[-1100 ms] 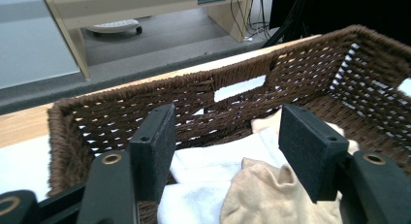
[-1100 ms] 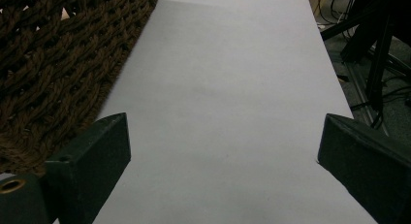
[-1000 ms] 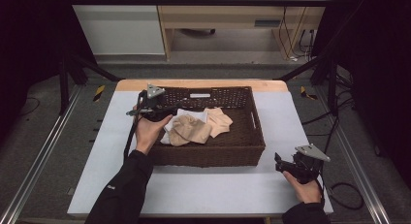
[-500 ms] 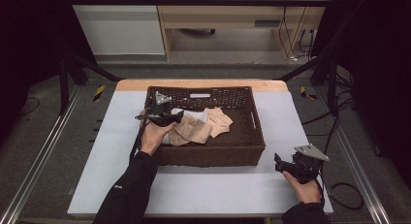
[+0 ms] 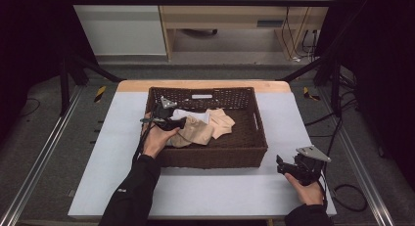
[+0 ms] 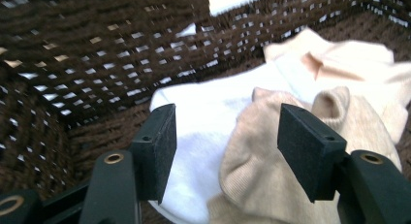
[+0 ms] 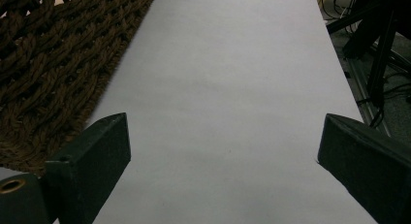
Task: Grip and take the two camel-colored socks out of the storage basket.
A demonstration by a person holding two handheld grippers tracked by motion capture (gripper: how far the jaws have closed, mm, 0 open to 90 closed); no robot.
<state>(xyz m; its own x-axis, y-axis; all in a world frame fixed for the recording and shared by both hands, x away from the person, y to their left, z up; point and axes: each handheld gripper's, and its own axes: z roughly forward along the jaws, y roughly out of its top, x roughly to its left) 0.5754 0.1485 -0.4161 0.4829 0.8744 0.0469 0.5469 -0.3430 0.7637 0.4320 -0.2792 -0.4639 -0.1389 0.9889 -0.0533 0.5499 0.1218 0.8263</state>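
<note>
White-topped table (image 5: 117, 162) with wooden far edge, dark brown wicker basket (image 5: 215, 157) resting on it

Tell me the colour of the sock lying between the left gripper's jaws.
Beige sock, ribbed, overlapping a white sock; clearest in the left gripper view.

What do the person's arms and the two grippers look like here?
Both arms wear dark sleeves; the left sleeve has a small pale marking near the cuff. Each gripper is black with a grey three-cornered plate on top: the left gripper and the right gripper. Their jaws are flat, square-edged black blocks with small brass-coloured rivets behind. A dark cable trails from the left one.
</note>
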